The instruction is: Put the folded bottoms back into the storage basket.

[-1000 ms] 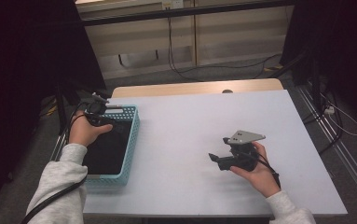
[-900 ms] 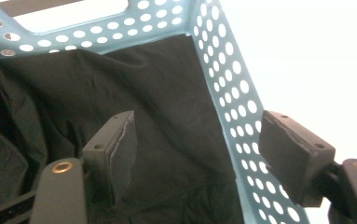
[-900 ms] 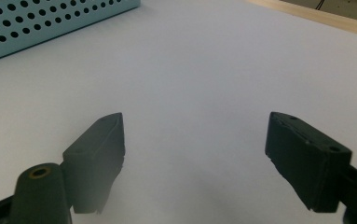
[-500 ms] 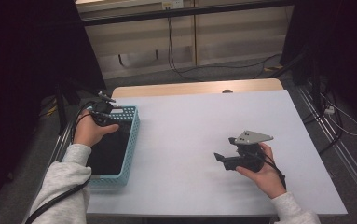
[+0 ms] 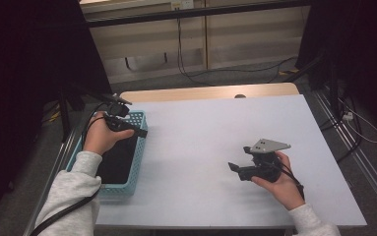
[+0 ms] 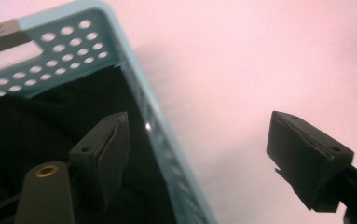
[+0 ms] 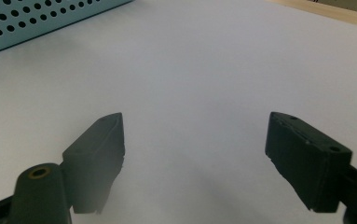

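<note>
Basket (image 5: 129, 184) of pale blue perforated plastic sits at the left edge of the white worktop (image 5: 210, 128), with something dark and flat lying inside it that I cannot identify. Held over the basket's far right corner, the left tool (image 5: 139, 132) has its jaws spread apart; they have just been opening, and nothing is between them. In the left gripper view the basket's right wall (image 6: 167, 140) runs up between the two jaws, one jaw over the dark interior, the other over bare worktop. Well apart from the basket, the right tool (image 5: 233, 167) rests low on the worktop near its right side, pointing toward the basket, jaws wide and empty.
</note>
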Motion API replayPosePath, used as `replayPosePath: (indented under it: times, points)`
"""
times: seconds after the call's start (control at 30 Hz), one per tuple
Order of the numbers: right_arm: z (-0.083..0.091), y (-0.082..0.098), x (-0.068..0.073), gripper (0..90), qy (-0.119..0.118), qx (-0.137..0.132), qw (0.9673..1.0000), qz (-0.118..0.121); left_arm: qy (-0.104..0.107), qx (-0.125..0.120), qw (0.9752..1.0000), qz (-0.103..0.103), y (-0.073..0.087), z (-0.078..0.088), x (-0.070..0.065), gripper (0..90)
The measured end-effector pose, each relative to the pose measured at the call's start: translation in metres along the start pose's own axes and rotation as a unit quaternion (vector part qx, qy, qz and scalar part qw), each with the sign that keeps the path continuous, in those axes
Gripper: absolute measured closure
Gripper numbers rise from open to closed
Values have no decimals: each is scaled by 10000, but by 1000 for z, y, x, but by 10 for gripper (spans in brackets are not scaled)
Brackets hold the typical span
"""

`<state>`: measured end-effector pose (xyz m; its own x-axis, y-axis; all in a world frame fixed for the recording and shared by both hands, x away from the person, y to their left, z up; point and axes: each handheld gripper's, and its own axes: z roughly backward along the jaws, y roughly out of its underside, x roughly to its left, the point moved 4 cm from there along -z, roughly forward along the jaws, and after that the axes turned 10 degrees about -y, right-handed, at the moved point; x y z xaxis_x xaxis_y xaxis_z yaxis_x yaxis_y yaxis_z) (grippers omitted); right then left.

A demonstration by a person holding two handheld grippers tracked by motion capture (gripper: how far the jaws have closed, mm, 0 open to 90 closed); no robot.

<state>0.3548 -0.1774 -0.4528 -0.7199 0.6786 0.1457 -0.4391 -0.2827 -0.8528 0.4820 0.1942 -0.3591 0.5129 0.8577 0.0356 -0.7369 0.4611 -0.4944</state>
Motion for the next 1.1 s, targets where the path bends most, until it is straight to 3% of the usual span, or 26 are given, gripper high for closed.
replayPosePath:
  times: [0.17,1.1]
  points:
    - [0,0,2,188,-44,10,10000,-26,136,-97,9998,-88,-2,2,-12,205]
    - [-1,1,3,186,-100,52,9999,-56,517,-189,9974,-457,-2,-12,-48,160]
